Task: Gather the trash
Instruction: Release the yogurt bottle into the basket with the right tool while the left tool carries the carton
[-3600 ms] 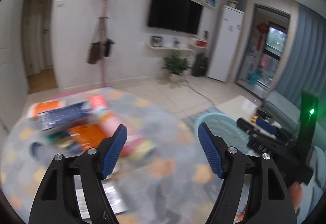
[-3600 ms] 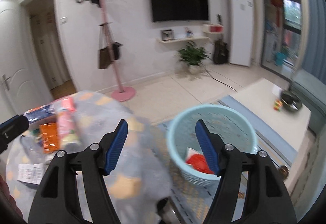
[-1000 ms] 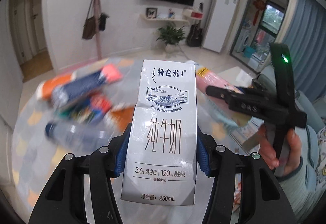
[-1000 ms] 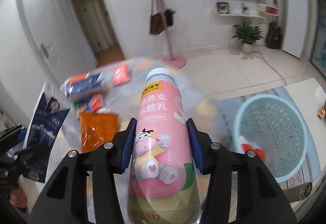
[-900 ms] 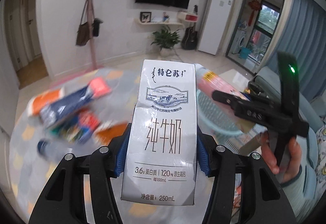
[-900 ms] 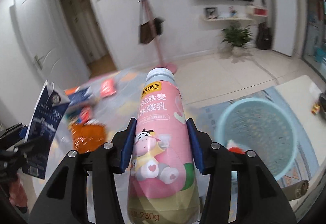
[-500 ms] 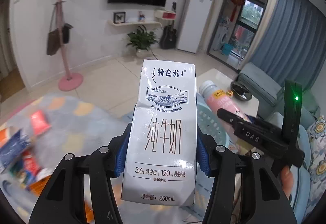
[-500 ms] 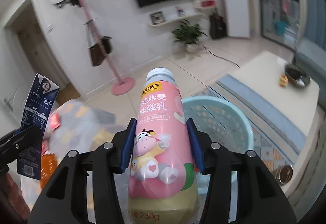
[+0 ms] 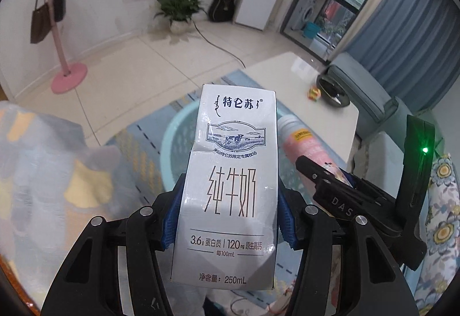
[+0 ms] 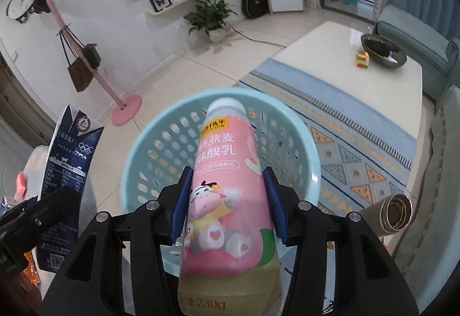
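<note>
My left gripper [image 9: 228, 212] is shut on a white milk carton [image 9: 233, 186], upright between its blue pads. Behind the carton lies the light blue laundry-style basket [image 9: 176, 138], mostly hidden. My right gripper [image 10: 228, 202] is shut on a pink yogurt bottle [image 10: 227, 189] with a cartoon cow, held over the open mouth of the basket [image 10: 149, 149]. The left wrist view has the right gripper [image 9: 313, 169] with the pink bottle [image 9: 302, 140] on the right. In the right wrist view the milk carton [image 10: 66, 169] appears at the left edge.
A table with a grey patterned cloth [image 9: 43, 172] is at the left. A cream coffee table [image 10: 359, 86] with a dark bowl [image 10: 382, 50] and a patterned rug [image 10: 359, 155] lie right of the basket. A pink coat stand [image 10: 123, 112] stands behind. A metal cup [image 10: 394, 214] sits near the sofa.
Both grippers swung from the cluttered table toward the basket and dipped lower, each keeping its item. The basket now fills the middle of the right wrist view.
</note>
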Tool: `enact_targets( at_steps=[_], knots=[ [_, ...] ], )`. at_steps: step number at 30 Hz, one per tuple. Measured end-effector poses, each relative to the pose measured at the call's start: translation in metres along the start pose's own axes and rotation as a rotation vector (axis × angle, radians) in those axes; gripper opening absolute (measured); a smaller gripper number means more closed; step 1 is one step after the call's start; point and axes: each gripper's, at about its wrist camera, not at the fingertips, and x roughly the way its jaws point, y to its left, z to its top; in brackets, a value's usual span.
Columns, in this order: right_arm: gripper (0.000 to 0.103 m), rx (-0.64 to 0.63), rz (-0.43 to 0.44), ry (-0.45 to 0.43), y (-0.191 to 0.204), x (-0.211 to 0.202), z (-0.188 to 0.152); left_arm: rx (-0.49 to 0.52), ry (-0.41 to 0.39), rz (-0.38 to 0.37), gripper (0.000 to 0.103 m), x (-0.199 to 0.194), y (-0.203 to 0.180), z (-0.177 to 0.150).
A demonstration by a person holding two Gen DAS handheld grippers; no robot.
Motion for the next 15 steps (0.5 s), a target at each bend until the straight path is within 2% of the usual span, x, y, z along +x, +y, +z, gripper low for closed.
enact_targets(
  at_steps=[3, 8, 15],
  knots=[
    [0.047, 0.012, 0.003, -0.011, -0.005, 0.000, 0.002, -0.010, -0.004, -0.006, 0.061, -0.001, 0.002, -0.002],
    [0.047, 0.003, 0.012, -0.030, -0.005, -0.008, 0.008, -0.012, -0.052, -0.007, 0.064, -0.021, 0.004, -0.005],
    [0.047, -0.047, 0.035, -0.040, 0.013, -0.027, -0.007, -0.026, -0.095, 0.010, 0.065, -0.049, 0.003, -0.016]
  ],
)
